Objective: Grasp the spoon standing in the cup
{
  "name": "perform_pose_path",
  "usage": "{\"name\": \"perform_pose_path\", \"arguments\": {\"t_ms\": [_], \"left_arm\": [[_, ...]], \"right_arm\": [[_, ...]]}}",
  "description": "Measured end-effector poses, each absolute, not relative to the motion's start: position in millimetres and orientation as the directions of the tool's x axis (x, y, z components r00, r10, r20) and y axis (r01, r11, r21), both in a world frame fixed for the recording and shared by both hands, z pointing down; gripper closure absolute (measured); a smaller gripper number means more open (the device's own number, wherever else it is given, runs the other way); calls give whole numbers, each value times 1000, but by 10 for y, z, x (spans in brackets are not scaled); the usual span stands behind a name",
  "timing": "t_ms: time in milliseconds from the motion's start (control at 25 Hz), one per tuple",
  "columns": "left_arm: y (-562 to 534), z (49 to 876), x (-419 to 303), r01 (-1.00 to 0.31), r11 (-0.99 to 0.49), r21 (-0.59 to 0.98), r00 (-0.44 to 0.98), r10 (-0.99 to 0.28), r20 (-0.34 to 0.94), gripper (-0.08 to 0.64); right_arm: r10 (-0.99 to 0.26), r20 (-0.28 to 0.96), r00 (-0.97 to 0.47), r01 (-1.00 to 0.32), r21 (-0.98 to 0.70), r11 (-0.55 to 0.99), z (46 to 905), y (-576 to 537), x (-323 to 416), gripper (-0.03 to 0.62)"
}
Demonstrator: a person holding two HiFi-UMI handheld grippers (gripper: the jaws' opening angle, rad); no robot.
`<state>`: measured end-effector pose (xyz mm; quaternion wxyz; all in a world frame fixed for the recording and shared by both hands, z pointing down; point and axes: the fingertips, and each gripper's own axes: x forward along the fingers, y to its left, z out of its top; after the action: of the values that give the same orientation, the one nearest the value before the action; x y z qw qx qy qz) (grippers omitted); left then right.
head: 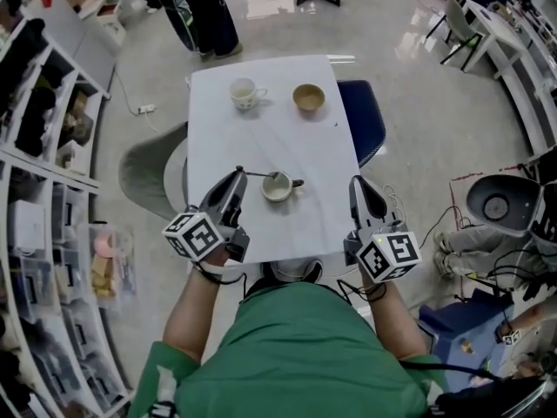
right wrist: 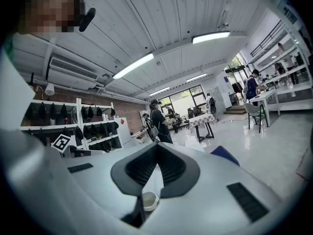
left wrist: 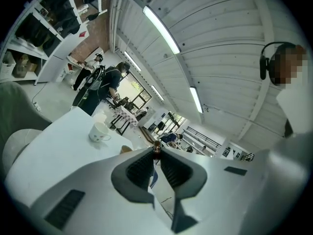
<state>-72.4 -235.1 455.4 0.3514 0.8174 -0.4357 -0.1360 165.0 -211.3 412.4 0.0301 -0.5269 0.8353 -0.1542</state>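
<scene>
A white cup (head: pixel 277 186) stands near the middle of the white table (head: pixel 261 225). A thin metal spoon (head: pixel 257 175) runs level from the cup's rim out to the left. My left gripper (head: pixel 239 172) is shut on the spoon's handle end. In the left gripper view a small brown tip of the spoon (left wrist: pixel 156 147) pokes out between the closed left gripper (left wrist: pixel 156 152) pads. My right gripper (head: pixel 356 183) hovers at the table's right edge, shut and holding nothing. In the right gripper view, the right gripper (right wrist: pixel 156 147) is closed and the cup (right wrist: pixel 149 200) shows below it.
A second white cup (head: pixel 246 92) and a tan bowl (head: pixel 308 98) stand at the table's far end. A blue chair (head: pixel 363 120) sits at the right side and a grey chair (head: pixel 148 171) at the left. Shelving (head: pixel 43 190) lines the left wall.
</scene>
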Motion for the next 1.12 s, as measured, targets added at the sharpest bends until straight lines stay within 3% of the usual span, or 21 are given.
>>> {"name": "perform_pose_path", "arguments": {"t_ms": [1120], "left_arm": [[-2240, 4209, -779, -611, -429, 666, 589, -808, 20, 502]], "right_arm": [[-882, 123, -456, -874, -248, 417, 4081, -2150, 1585, 577]]}}
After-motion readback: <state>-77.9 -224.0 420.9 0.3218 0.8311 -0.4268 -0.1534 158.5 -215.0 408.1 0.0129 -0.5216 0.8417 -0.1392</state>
